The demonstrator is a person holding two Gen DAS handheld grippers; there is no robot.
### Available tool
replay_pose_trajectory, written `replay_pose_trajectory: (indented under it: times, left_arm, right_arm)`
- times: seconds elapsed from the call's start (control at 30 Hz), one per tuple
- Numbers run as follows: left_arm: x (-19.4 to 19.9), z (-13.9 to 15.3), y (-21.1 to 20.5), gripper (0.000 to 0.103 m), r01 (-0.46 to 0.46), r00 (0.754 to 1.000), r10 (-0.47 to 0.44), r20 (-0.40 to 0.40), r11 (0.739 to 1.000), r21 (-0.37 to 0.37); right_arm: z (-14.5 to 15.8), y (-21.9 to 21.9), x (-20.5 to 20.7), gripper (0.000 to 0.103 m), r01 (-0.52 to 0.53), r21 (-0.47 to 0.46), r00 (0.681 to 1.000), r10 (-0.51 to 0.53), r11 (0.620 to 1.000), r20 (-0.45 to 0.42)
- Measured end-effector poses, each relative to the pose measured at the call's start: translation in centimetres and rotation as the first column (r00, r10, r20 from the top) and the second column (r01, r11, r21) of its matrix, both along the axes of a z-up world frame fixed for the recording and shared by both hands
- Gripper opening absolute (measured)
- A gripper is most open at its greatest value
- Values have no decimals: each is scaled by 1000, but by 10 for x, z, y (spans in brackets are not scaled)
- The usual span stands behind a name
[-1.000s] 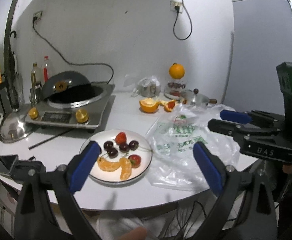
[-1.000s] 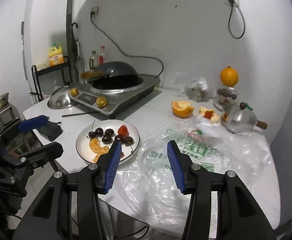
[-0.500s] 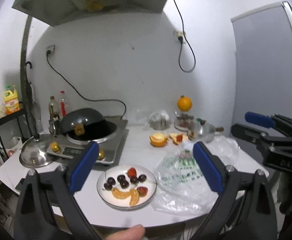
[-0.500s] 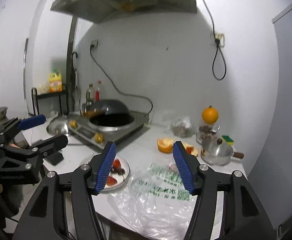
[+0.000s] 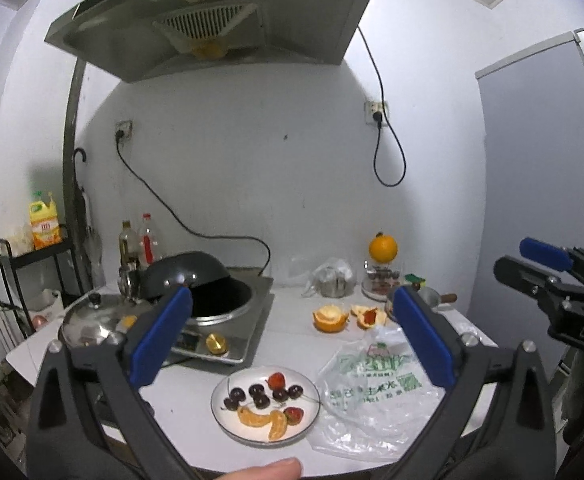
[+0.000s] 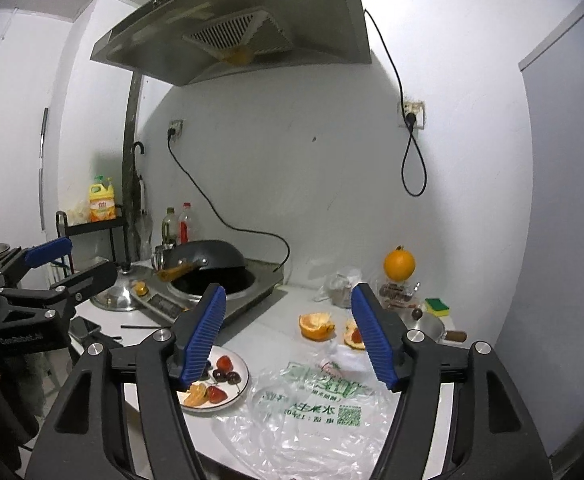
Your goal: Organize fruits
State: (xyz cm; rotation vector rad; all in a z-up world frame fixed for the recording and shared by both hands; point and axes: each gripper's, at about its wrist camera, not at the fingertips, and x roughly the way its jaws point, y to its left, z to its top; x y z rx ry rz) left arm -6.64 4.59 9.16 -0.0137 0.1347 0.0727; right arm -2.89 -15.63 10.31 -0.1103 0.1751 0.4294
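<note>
A white plate [image 5: 228,420] near the counter's front edge holds dark cherries [image 5: 260,395], two strawberries [image 5: 276,380] and orange segments [image 5: 266,425]; it also shows in the right wrist view [image 6: 240,388]. A whole orange [image 5: 383,249] sits on a jar at the back. Cut orange pieces [image 5: 329,317] lie mid-counter. My left gripper [image 5: 292,338] is open and empty, held back from and above the plate. My right gripper [image 6: 290,336] is open and empty, above the counter's front.
A clear plastic bag with green print [image 5: 375,388] lies right of the plate. An induction cooker with a black wok [image 5: 208,300] stands at the left, a steel lid [image 5: 88,320] beside it. A small pot [image 6: 427,326] and sponge [image 6: 437,306] sit at the right.
Both grippers have pulled back and tilted up from the counter; the plate and bag look smaller and lower, and the range hood has come into view. Both stay open.
</note>
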Motion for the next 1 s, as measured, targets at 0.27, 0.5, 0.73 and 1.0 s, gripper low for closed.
replay_pose_trajectory:
  times: [0.27,0.5,0.73,1.0]
  left_arm:
    - [-9,14,-2,102,-2,999,2,37,1000,15]
    - [-9,18,-2,102,8,999,-8,46,1000,12]
    - [-8,16,-2,102,13,999,-14,44,1000,12]
    - [-5,13,-1,102,13,999,-13,34,1000,0]
  right_arm:
    - [6,-6,-4,70,3,5,1000,-3,1000,20]
    - [4,-5,-8,70,3,6,1000,-3,1000,17]
    - [4,-7,-5,70,3,2,1000,-3,1000,7]
    - [6,-7,-1,70,4,0,1000,-4,1000,2]
